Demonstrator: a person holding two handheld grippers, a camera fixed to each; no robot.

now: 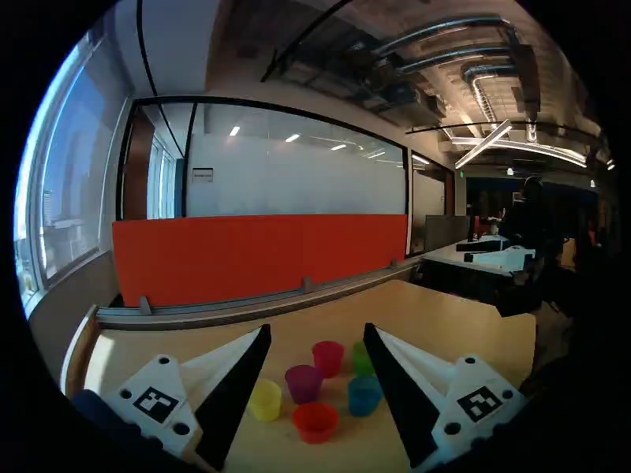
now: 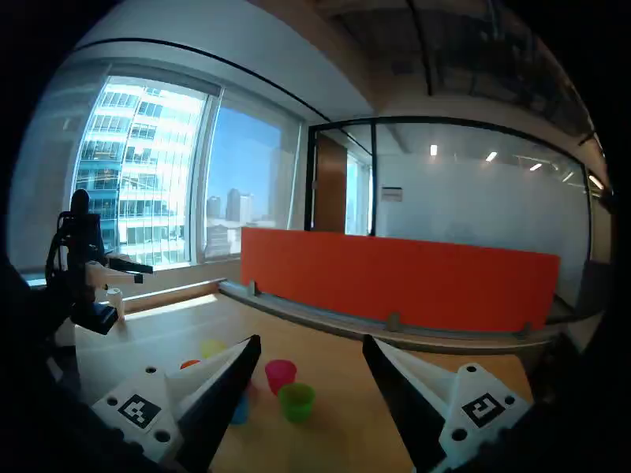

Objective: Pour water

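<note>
Six plastic cups stood upright, clustered on table (image 1: 442,315): yellow cup (image 1: 265,399), purple cup (image 1: 304,383), pink cup (image 1: 327,357), green cup (image 1: 361,359), blue cup (image 1: 364,394), red cup (image 1: 315,421); mouths up, likely to receive water. Which held water: could not tell. Left gripper (image 1: 315,331): spread wide, empty, aimed at cluster. Right gripper (image 2: 311,340): likewise wide, empty, hovered near.

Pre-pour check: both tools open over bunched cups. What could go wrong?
The purple cup sits close to the yellow cup and red cup; fingers of the left tool closing on it could topple neighbours. A finger of the right tool hides most of the blue cup, risking a blind grab. Water source unclear.
</note>
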